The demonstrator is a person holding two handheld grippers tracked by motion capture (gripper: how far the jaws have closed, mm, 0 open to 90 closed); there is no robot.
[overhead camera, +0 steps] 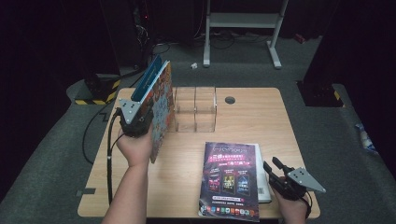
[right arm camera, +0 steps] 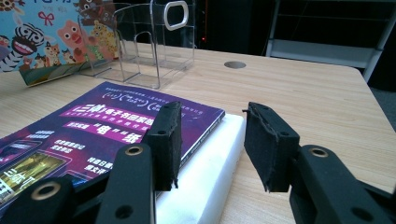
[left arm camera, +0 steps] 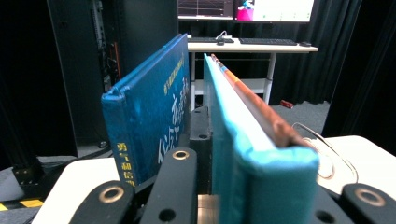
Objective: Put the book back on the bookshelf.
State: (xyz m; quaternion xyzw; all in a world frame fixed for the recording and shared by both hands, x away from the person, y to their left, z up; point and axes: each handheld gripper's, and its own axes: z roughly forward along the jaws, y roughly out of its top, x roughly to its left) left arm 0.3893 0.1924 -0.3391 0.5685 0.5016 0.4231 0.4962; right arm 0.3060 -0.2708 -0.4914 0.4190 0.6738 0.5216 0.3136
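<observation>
So the left gripper [overhead camera: 135,122] is clamped on two books [overhead camera: 156,100], holding them upright just left of the clear acrylic rack [overhead camera: 196,109]. Purple magazine [overhead camera: 230,179] lies flat on the table [overhead camera: 261,112], near right, with the right gripper [overhead camera: 273,170] at its right edge.

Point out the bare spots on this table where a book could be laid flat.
Free: the right part of the table, between the clear acrylic holder and the right edge, around the cable hole. Also the strip between the left forearm and the purple magazine. Crowded: the upper left, with the held books.
</observation>
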